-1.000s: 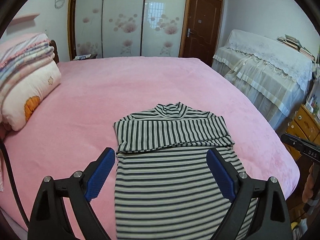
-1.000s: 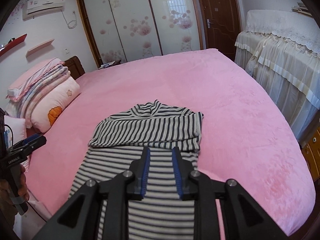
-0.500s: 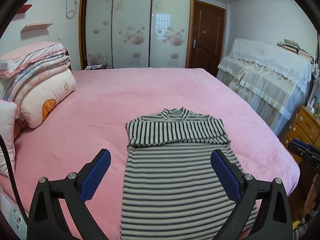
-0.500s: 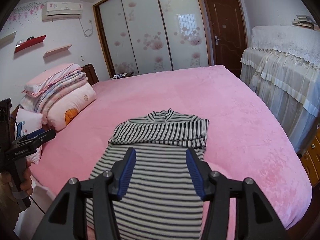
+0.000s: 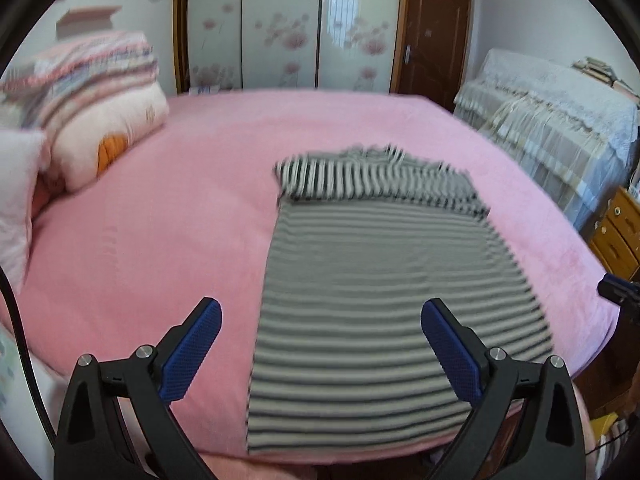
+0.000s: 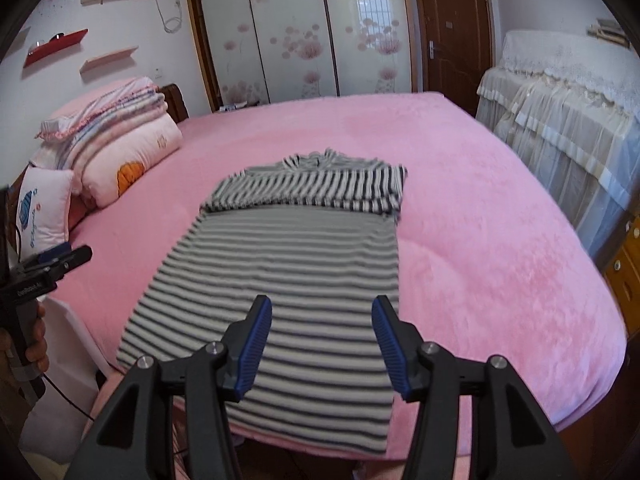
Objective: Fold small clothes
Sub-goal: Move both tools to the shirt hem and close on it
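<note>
A striped turtleneck top [image 6: 288, 276] lies flat on the pink bedspread [image 6: 480, 248], collar at the far end and hem at the near edge of the bed, its sleeves already folded across the chest in a band just below the collar. The left gripper [image 5: 320, 344] hangs spread wide above the hem's near-left corner, nothing between its blue pads [image 5: 192, 354]. The right gripper [image 6: 322, 340], its jaws having just been opening, stands parted over the near-right part of the hem, also empty. Neither pad appears to touch the cloth. Stacked quilts and pillows [image 6: 120, 148] sit at the far left. With sleeves in, the step at hand looks to be the lengthwise fold: each gripper must drop to a hem corner, pinch it, and carry it evenly toward the collar.
</note>
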The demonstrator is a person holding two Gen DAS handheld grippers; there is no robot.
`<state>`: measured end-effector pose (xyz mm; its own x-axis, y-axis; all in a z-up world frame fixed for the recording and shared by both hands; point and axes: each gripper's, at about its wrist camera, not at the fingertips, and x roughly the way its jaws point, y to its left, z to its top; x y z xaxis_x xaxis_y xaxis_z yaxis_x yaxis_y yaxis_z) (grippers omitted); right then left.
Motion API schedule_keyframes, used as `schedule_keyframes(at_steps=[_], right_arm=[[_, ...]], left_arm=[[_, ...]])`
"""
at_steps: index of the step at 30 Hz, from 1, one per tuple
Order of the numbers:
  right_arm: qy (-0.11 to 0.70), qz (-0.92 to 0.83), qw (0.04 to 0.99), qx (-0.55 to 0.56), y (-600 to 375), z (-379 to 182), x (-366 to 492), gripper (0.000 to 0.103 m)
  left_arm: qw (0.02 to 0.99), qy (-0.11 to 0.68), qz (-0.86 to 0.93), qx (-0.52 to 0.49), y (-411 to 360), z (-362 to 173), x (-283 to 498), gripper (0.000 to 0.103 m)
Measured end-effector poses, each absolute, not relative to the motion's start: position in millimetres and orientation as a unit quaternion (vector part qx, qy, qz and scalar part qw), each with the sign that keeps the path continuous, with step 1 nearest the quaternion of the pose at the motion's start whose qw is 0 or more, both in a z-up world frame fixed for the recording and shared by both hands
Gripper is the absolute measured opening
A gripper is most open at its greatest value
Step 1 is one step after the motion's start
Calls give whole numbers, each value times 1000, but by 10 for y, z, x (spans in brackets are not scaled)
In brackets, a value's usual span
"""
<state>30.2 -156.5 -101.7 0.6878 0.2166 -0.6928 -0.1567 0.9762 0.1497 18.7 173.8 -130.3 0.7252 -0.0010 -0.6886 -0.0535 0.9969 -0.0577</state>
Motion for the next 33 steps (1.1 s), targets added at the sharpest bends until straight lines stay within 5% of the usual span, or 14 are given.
schedule_keyframes(at_steps=[18,30,33], right_arm=[[501,94,857,70,-1997,-2249,212,52],[548,129,819,113,-2161,-2681,191,39],[549,135,817,115,-2154,-2688,194,38]], left_arm=[[849,515,21,-113,2520,-2565,120,89],[838,523,-49,-150,2618,-2785,32,71],[834,527,-67,-152,2625,-2810,16,58]])
